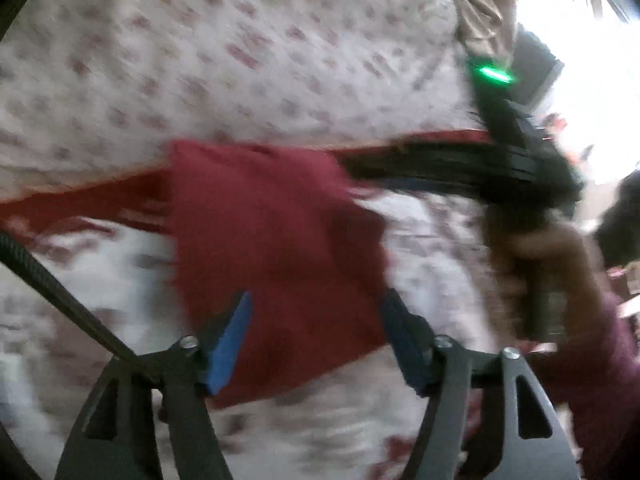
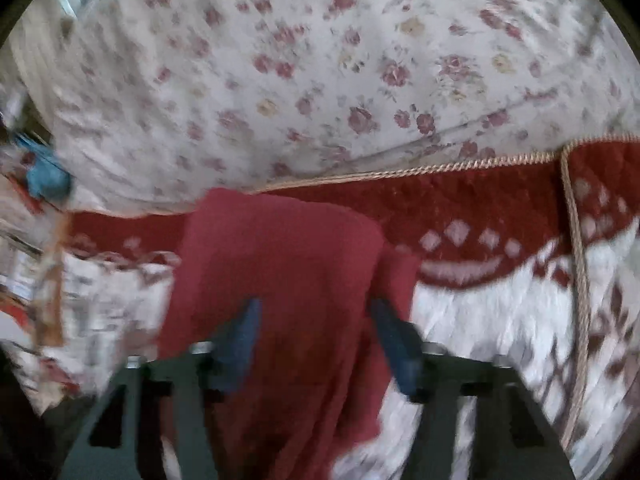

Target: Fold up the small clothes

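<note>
A dark red small garment [image 1: 276, 248] lies on the patterned bedcover, blurred by motion. My left gripper [image 1: 316, 304] is open, its blue fingers spread just above the garment's near part. The right gripper shows in the left wrist view as a black tool [image 1: 500, 168] reaching over the garment's far right edge. In the right wrist view the same garment [image 2: 292, 280] lies under my right gripper [image 2: 316, 308], which is open with blue fingers either side of the cloth. Neither gripper visibly pinches the cloth.
A red and white quilted bedcover [image 2: 500, 312] with gold cord trim [image 2: 440, 168] lies under the garment. A white floral sheet [image 2: 320, 60] covers the far area. The person's hand and maroon sleeve [image 1: 592, 352] are at the right. A blue object [image 2: 44, 176] lies at far left.
</note>
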The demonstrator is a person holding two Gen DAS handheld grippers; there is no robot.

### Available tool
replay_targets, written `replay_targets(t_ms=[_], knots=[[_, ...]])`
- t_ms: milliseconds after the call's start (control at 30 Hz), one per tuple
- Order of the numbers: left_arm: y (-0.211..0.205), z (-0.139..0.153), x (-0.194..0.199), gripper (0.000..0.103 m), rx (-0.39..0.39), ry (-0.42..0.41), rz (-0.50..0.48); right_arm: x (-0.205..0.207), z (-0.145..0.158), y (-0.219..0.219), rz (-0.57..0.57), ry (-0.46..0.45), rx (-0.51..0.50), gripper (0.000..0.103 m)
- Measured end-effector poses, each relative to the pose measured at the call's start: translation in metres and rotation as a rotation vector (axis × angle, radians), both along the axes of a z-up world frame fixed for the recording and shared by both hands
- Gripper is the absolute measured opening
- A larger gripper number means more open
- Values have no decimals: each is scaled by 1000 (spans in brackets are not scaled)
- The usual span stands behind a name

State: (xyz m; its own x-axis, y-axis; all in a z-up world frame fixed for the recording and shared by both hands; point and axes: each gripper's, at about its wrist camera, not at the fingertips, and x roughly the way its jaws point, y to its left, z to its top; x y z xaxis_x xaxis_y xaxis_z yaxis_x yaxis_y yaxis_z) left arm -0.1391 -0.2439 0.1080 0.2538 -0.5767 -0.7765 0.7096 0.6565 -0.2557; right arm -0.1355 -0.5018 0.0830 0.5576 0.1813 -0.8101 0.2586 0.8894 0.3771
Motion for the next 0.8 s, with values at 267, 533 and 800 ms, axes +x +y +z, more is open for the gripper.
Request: replay_targets(t_ms=[267, 533, 800], knots=[[20, -28, 27, 66, 85, 23, 173, -26, -30, 53, 92, 38, -34, 25], [13, -48, 31, 70, 124, -37, 196, -38, -43, 50, 82, 63, -203, 19], [11, -52, 33, 71, 118, -38, 191, -37, 4, 21, -83, -55, -141, 77]])
